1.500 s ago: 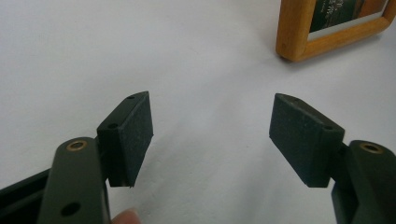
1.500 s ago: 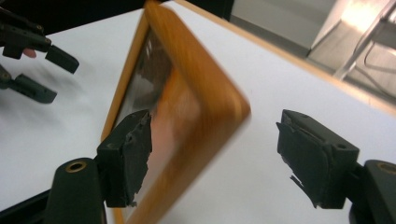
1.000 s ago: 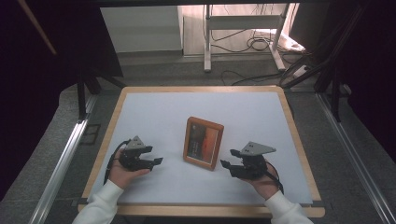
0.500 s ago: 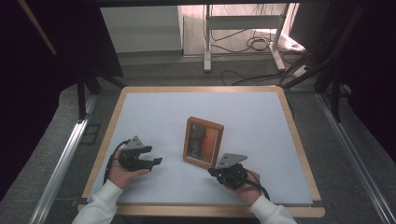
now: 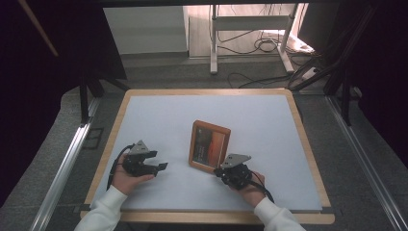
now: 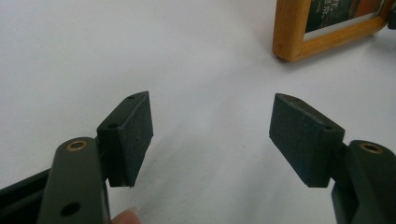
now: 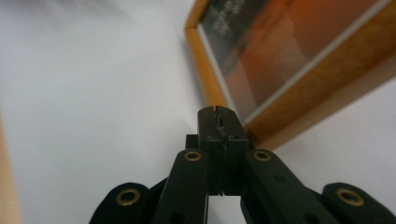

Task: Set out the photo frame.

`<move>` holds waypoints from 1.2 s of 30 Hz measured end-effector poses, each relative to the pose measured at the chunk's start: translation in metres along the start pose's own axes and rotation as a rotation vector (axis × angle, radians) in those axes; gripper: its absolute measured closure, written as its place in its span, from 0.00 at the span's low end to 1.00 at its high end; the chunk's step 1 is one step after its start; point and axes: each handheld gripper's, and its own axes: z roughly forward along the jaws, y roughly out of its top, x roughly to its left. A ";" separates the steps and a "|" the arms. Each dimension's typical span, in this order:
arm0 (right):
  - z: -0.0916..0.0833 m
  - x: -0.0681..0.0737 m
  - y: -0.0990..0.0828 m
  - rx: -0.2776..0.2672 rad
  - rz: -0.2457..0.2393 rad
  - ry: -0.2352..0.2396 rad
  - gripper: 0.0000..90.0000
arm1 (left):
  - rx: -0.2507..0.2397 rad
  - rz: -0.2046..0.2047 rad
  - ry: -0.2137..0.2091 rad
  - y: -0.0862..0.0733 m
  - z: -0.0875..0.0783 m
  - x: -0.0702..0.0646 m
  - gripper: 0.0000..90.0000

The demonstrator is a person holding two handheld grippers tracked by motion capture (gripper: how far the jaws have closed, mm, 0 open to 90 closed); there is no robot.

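A wooden picture frame (image 5: 209,144) with a dark orange photo lies flat in the middle of the white table top (image 5: 159,120). My right gripper (image 5: 220,171) is shut with nothing between its jaws. Its tip sits at the frame's near right corner, low over the table. In the right gripper view the closed tips (image 7: 218,112) touch or nearly touch the frame's wooden edge (image 7: 322,88). My left gripper (image 5: 161,167) rests to the left of the frame, apart from it. Its pads (image 6: 135,130) stand wide open over bare table, with the frame's corner (image 6: 292,42) farther off.
The table has a raised wooden rim (image 5: 207,91) on all sides. Metal rails (image 5: 67,159) run along both sides of the table. Behind it are a white stand (image 5: 250,33) and loose cables (image 5: 262,45) on the floor.
My right gripper has moved left and slightly down toward the frame's near right corner. The left gripper and the frame have stayed where they were.
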 end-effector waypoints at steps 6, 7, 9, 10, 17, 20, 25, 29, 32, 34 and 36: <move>-0.001 -0.003 -0.001 -0.004 0.004 0.006 1.00 | 0.001 0.000 0.000 0.000 0.000 0.001 0.33; -0.001 -0.004 -0.001 -0.003 0.006 0.004 1.00 | 0.001 0.000 0.000 0.000 0.000 0.000 0.33; -0.002 -0.007 -0.002 -0.004 0.008 -0.005 1.00 | 0.002 0.000 -0.001 0.000 0.001 0.000 0.33; -0.003 -0.008 -0.003 -0.007 0.013 -0.008 1.00 | 0.002 0.001 -0.001 0.000 0.001 0.000 0.33; -0.006 -0.018 -0.006 -0.016 0.036 -0.026 1.00 | 0.001 -0.003 -0.002 0.000 0.001 0.001 0.33; -0.006 -0.018 -0.008 -0.016 0.033 -0.028 1.00 | 0.000 -0.005 -0.005 0.000 0.002 0.001 0.33; -0.009 -0.018 -0.009 -0.038 0.039 -0.014 1.00 | 0.010 0.003 -0.007 0.001 0.005 -0.001 0.33; -0.023 -0.019 -0.011 -0.067 0.046 -0.022 1.00 | 0.009 0.007 -0.001 0.002 0.004 -0.002 0.33; -0.036 -0.024 -0.019 -0.090 0.055 -0.043 0.97 | 0.007 0.004 0.001 0.003 0.004 -0.003 0.33; -0.045 -0.031 -0.026 -0.101 0.080 -0.063 0.96 | 0.010 0.011 0.001 0.002 0.004 -0.003 0.33; -0.054 -0.038 -0.033 -0.128 0.113 -0.072 0.91 | 0.011 0.014 0.000 0.002 0.003 -0.005 0.33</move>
